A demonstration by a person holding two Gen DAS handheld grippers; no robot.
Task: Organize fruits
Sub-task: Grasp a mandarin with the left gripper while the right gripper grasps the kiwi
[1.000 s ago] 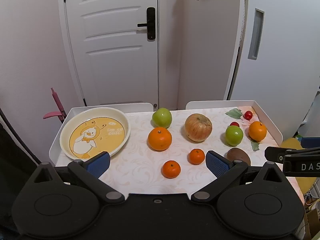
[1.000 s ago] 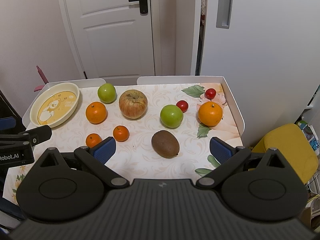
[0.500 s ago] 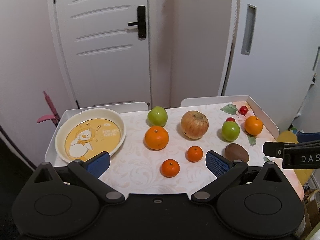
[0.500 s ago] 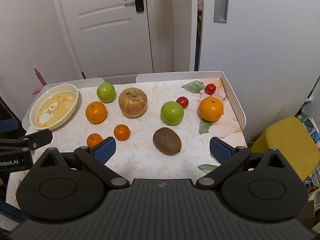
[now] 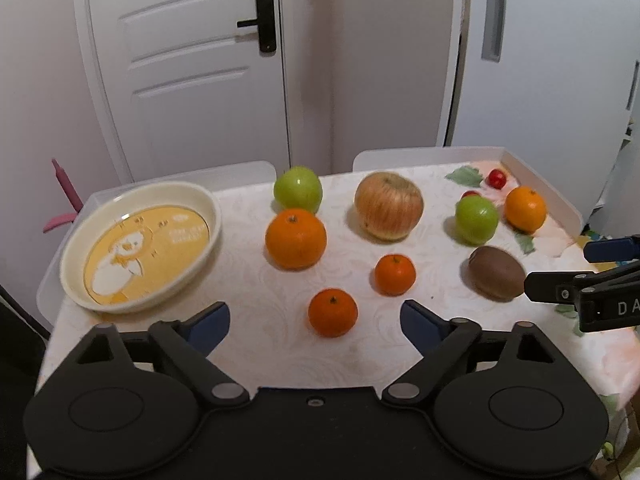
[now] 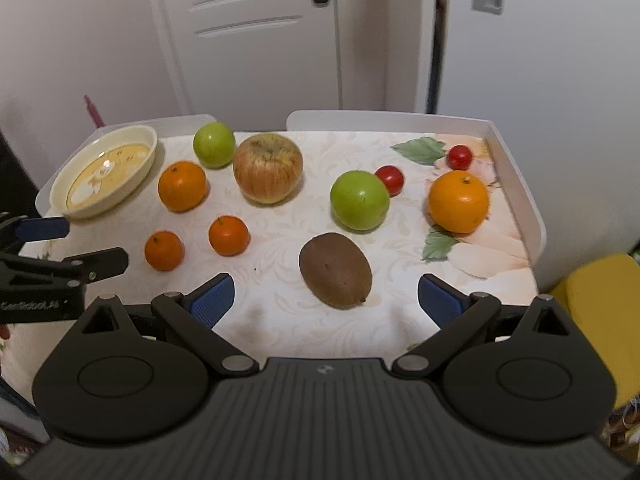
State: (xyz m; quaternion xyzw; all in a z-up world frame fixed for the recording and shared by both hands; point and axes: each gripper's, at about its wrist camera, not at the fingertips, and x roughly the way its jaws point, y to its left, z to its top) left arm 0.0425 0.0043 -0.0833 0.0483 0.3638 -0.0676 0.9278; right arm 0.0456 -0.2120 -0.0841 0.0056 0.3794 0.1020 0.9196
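Tabletop (image 5: pixel 256 300) of pale patterned cloth, white door (image 5: pixel 192 60) behind

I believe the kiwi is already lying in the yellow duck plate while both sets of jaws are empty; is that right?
Not quite: the kiwi lies on the table, far from the yellow duck plate, which holds no fruit, as the right wrist view shows. Both sets of jaws are indeed empty.

Both fisheye cameras are sitting just behind their own 2 blue-padded fingers, looking forward and tilting down at the white-rimmed table with the pale floral cloth (image 5: pixel 532 184) (image 6: pixel 516 168), facing the white panelled door (image 5: pixel 192 60) (image 6: pixel 256 20). The left wrist view is looking from nearer the cream round plate with a yellow duck picture (image 5: pixel 140 246); the right wrist view is looking from nearer the brown fuzzy kiwi (image 6: pixel 335 275). The 2 views are sharing the whole tabletop, and each is catching the other gripper at its edge.
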